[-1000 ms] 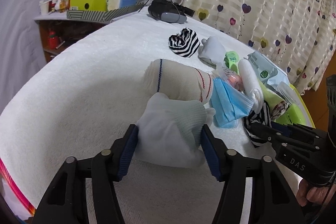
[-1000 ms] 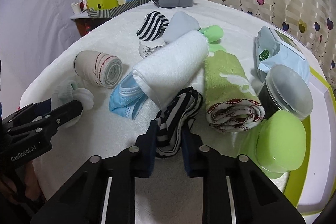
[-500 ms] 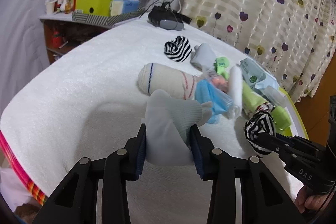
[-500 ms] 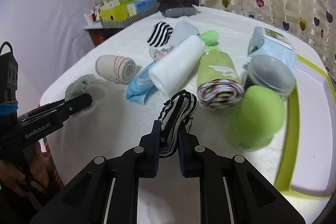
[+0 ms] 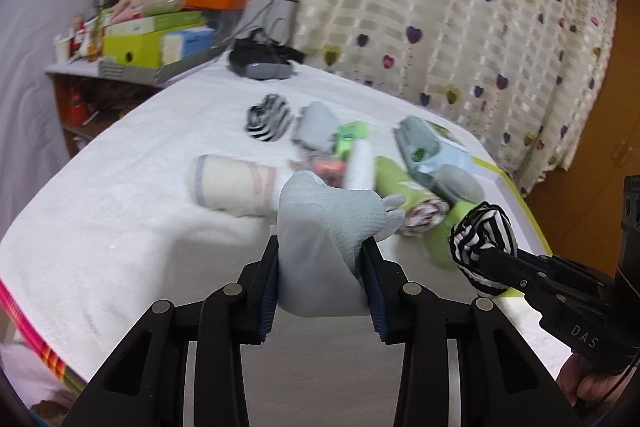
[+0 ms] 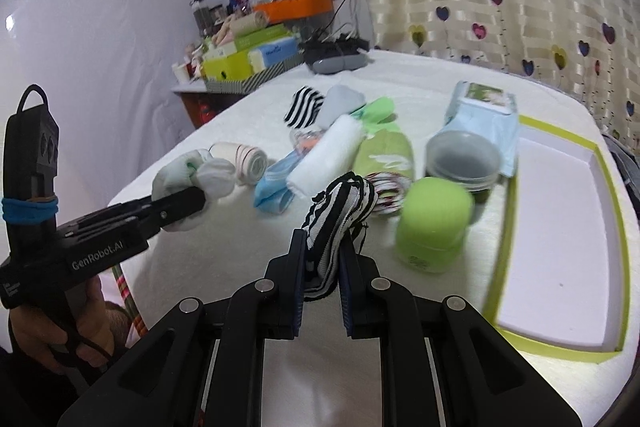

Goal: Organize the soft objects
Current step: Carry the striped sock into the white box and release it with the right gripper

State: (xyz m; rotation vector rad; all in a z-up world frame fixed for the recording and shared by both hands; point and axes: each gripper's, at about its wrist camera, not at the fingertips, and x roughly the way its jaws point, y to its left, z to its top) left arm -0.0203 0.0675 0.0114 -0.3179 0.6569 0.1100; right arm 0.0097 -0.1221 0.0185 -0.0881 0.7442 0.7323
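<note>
Both socks lifted off towel, left tool point(image 5: 322, 259) "GenRobot.AI" gripping pale sock point(image 5: 324, 223), right tool point(image 6: 322, 267) "DAS" pinching striped sock point(image 6: 340, 211)

Black-white striped sock point(image 6: 340, 211), perhaps pale-grey sock point(image 5: 324, 223)

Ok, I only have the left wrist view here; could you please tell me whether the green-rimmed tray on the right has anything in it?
Observer: No. The right wrist view shows the tray with only its bare white floor.
Operator: Thank you. Is the right gripper properly closed on the striped sock?
Observer: Yes. From its own camera, both pads press on the sock, one on each side.
Operator: Good. Is anything hidden behind my pale sock?
Observer: Yes. A blue face mask lies against the near end of the white rolled towel.
</note>
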